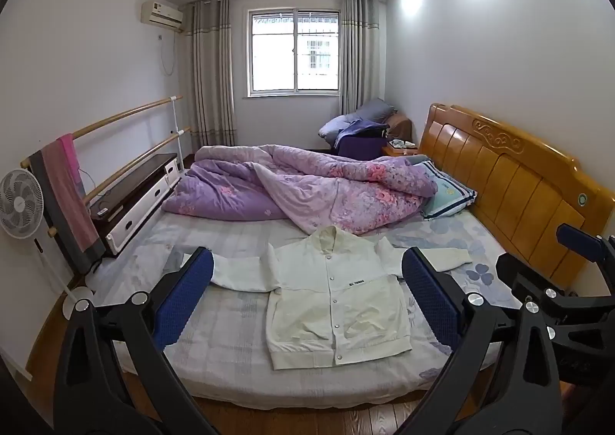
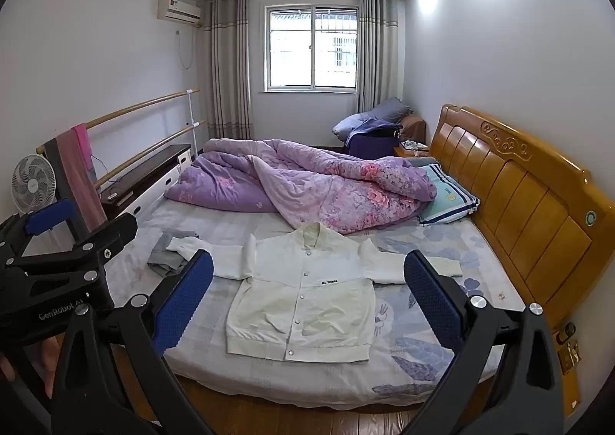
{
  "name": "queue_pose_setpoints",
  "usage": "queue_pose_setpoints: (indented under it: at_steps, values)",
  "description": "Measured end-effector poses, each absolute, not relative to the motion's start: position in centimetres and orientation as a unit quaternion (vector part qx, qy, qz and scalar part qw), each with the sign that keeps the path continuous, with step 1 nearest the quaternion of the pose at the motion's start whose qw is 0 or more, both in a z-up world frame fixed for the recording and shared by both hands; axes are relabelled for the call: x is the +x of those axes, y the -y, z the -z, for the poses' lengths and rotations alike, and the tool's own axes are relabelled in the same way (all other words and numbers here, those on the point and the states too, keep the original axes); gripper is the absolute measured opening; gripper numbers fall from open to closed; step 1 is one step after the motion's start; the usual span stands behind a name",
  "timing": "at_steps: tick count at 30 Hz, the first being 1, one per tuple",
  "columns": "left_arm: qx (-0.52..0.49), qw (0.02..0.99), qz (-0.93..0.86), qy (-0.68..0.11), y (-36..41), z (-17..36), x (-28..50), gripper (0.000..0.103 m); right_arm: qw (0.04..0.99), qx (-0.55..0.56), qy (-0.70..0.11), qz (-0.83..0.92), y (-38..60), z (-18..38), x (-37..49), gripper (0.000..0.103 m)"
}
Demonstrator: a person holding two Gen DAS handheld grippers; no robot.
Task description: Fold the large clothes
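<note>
Lying flat near bed (image 1: pixel 230 373) edge — white jacket (image 1: pixel 338 304).

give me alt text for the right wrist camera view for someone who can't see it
A white snap-front jacket lies flat, sleeves spread, on a pale patterned bed sheet, framed by the open blue-padded right gripper. Behind it lies a rumpled purple floral quilt; the left gripper shows at the left edge.

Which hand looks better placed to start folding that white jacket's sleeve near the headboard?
Probably the right tool: it is on the headboard side, nearer that sleeve of the jacket. Both tools are open and empty.
</note>
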State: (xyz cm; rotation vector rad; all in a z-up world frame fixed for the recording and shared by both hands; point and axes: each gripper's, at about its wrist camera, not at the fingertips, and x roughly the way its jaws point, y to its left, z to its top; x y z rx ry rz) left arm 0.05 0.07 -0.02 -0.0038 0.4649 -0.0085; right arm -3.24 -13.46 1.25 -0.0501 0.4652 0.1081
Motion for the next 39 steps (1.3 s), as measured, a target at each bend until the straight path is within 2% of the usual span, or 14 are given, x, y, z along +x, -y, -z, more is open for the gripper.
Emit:
queue_pose_setpoints:
  at_steps: [39]
  values:
    - [0.007,0.974,-0.004,-0.225,0.4,-0.1,0.2,0.098,0.971,-0.012,-0.231,-0.062,13.8,-1.8,-2.9,0.096]
